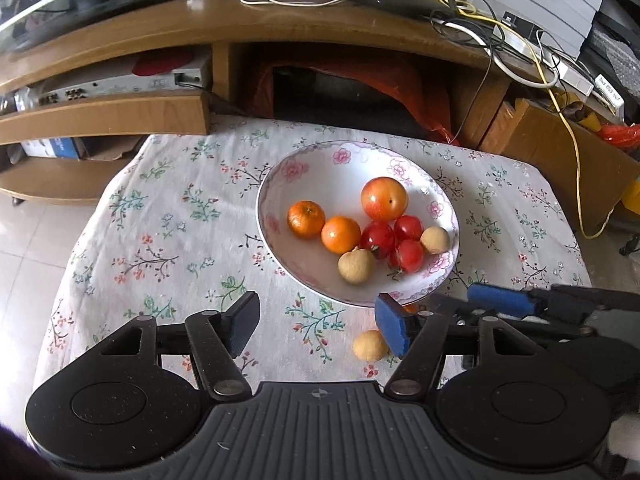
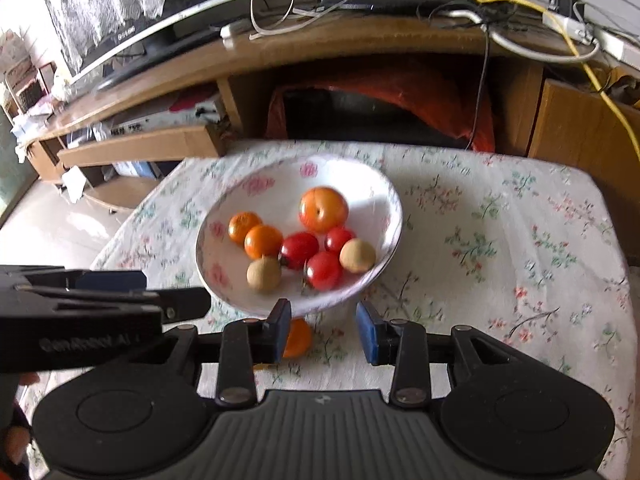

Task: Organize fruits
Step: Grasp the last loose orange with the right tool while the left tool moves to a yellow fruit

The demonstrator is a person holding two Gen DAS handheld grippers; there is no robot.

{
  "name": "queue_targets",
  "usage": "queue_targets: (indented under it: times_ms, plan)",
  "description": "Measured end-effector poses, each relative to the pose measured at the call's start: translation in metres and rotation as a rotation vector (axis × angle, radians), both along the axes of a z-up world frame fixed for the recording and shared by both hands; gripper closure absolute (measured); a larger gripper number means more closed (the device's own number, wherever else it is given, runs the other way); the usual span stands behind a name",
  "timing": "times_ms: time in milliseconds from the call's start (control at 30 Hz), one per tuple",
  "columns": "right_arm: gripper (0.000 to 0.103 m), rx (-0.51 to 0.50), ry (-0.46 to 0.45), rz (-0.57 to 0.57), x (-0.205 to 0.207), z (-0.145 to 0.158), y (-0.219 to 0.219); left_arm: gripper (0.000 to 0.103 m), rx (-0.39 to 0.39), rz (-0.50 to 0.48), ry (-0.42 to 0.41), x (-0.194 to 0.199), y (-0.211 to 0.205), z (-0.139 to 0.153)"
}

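Note:
A flowered white bowl (image 1: pixel 340 168) (image 2: pixel 280 176) on the cloth holds two small oranges (image 1: pixel 306 219), a larger red-orange fruit (image 1: pixel 384 199), three cherry tomatoes (image 1: pixel 378 238) and two longans (image 1: pixel 356 266). My left gripper (image 1: pixel 320 324) is open before the bowl's near rim, with only cloth between its fingers. A loose longan (image 1: pixel 370 345) lies on the cloth, partly behind its right finger. My right gripper (image 2: pixel 324 330) is open just short of the bowl. An orange (image 2: pixel 298 338) lies on the cloth, partly hidden by its left finger (image 2: pixel 280 328).
The small table wears a floral cloth (image 1: pixel 180 232) (image 2: pixel 500 248). Behind it stands a wooden TV cabinet (image 1: pixel 280 24) with cables, a set-top box and an orange bag. Tiled floor (image 1: pixel 32 240) drops away at the left. The two grippers sit close side by side.

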State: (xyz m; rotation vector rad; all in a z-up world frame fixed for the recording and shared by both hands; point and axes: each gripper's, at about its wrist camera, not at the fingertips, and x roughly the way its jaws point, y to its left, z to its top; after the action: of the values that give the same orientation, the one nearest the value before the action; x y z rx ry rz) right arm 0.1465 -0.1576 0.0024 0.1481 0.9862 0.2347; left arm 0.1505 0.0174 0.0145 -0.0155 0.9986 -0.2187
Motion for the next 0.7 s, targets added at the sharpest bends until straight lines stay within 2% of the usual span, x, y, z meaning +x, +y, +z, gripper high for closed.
queue_targets:
  times_ms: [233, 400, 700]
  plan:
    - [0.068, 0.031, 0.052, 0.031, 0.004, -0.018, 0.013, 0.03, -0.032, 0.02, 0.0, 0.001, 0.014, 0.004]
    - [0.068, 0.037, 0.048, 0.043, 0.008, -0.028, 0.024, 0.029, -0.047, 0.021, 0.005, 0.0, 0.019, 0.004]
    - [0.071, 0.096, 0.066, 0.03, 0.011, -0.034, 0.013, 0.027, -0.078, -0.016, 0.048, -0.002, 0.018, -0.005]
